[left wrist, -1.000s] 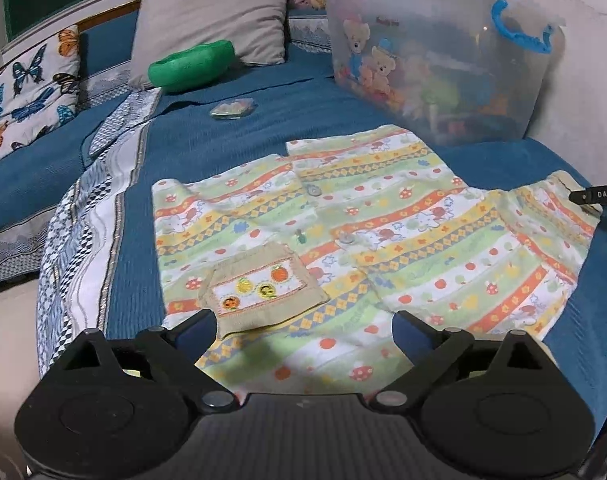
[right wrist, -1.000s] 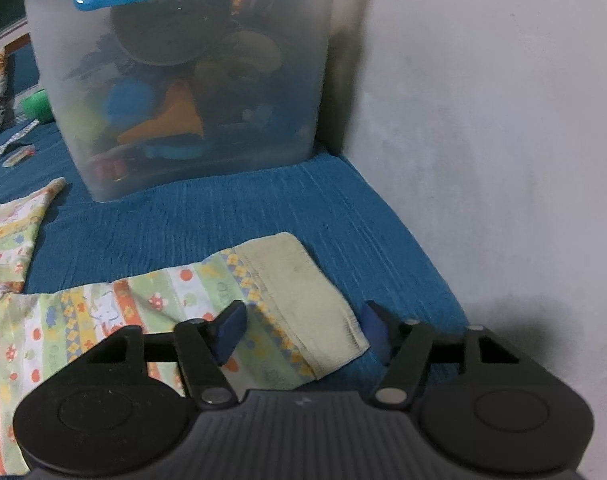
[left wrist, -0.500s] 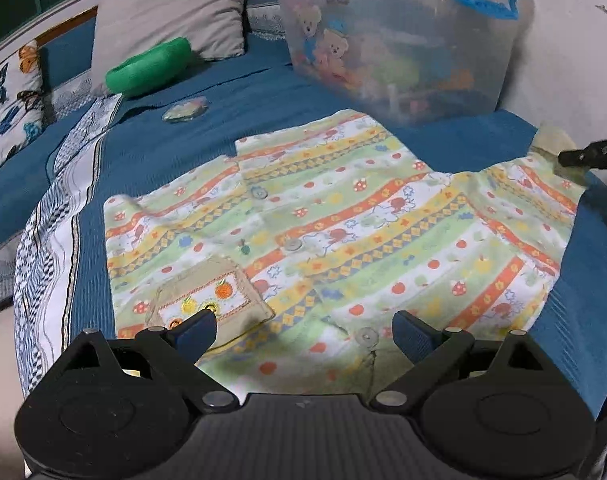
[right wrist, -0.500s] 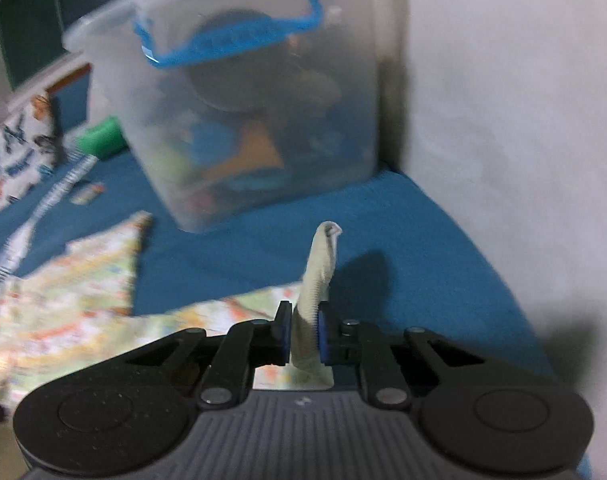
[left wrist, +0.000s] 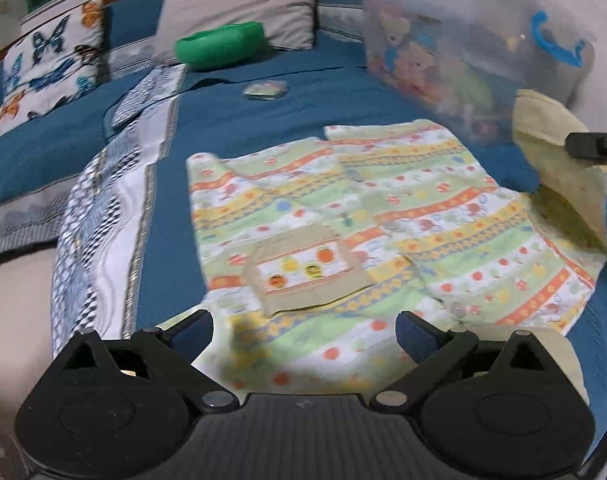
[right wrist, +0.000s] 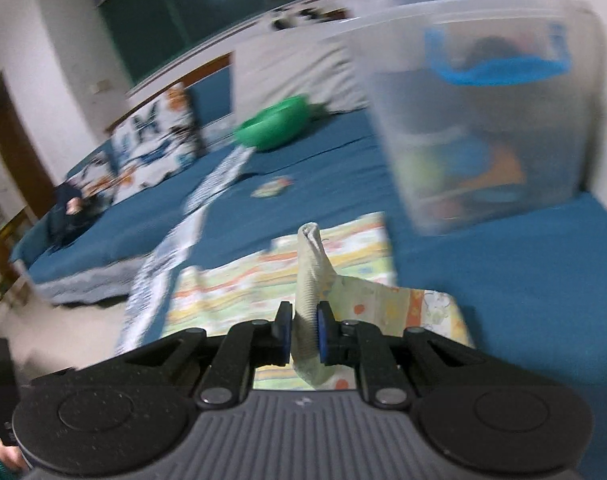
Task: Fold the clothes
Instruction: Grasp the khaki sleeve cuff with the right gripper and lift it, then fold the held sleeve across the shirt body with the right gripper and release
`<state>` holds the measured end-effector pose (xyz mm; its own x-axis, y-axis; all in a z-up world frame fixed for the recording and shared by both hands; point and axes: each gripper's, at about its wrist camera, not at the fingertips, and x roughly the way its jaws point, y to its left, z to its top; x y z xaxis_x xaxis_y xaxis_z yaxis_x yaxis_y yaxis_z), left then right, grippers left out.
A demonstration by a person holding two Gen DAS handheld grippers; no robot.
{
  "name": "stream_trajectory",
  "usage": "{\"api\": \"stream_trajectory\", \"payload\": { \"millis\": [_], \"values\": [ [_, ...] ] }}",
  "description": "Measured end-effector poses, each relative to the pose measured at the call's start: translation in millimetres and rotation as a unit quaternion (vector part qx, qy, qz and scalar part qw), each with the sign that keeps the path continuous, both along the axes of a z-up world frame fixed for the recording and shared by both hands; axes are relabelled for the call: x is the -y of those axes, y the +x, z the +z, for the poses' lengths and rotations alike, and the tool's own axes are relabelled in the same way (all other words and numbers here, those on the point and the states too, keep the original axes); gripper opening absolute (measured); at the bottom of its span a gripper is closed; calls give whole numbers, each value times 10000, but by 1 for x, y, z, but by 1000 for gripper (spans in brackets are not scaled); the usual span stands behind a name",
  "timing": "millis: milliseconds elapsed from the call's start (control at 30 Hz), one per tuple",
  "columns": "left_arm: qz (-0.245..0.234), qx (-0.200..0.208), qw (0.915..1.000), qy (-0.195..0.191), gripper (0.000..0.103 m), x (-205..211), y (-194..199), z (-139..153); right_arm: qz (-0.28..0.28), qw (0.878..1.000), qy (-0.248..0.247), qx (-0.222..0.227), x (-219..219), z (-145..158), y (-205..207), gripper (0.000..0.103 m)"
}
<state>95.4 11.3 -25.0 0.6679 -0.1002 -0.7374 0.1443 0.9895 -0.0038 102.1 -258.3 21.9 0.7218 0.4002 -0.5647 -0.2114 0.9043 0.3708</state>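
Now right tongs (right wrist: 304, 334) clenched on shirt (left wrist: 383, 232) sleeve, left tongs (left wrist: 303, 330) released.

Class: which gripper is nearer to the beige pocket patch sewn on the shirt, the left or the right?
Left. The left gripper hovers open just in front of the pocket patch; the right gripper pinches the sleeve cuff at the shirt's far side.

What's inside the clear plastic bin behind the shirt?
Through the clear plastic bin walls: blurred colourful shapes, blue, orange and green, teddy-bear figures on its front. A blue handle clips its lid. Individual items can't be identified.
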Motion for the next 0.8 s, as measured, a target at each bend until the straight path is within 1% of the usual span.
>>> {"api": "stream_trajectory", "payload": {
  "millis": [133,333,400,467,533,567,667,800],
  "values": [
    [172,16,9998,-97,101,-15,-5,1,307,9993,175,-90,-37,-5,1,11],
    [327,-30,9994,-145,101,-27,-8,-3,651,9966,388,-334,-76,-26,-2,12],
    [348,-49,9993,-151,101,-29,-8,-4,723,9959,401,-370,-84,-34,-5,20],
    [351,-67,9992,-155,101,-29,-8,-5,782,9956,372,-348,-89,-39,-7,23],
    [339,-57,9993,-138,101,-28,-7,-6,818,9959,268,-283,-89,-40,-11,25],
    [331,-42,9994,-127,101,-27,-7,-6,819,9961,215,-261,-87,-39,-12,28],
    [318,45,9994,-136,101,-24,-6,-2,784,9967,78,-210,-71,-37,-18,29],
    [234,182,9993,-217,97,-18,-6,6,402,9980,-406,-285,-38,-52,-21,29]
  ]
}}
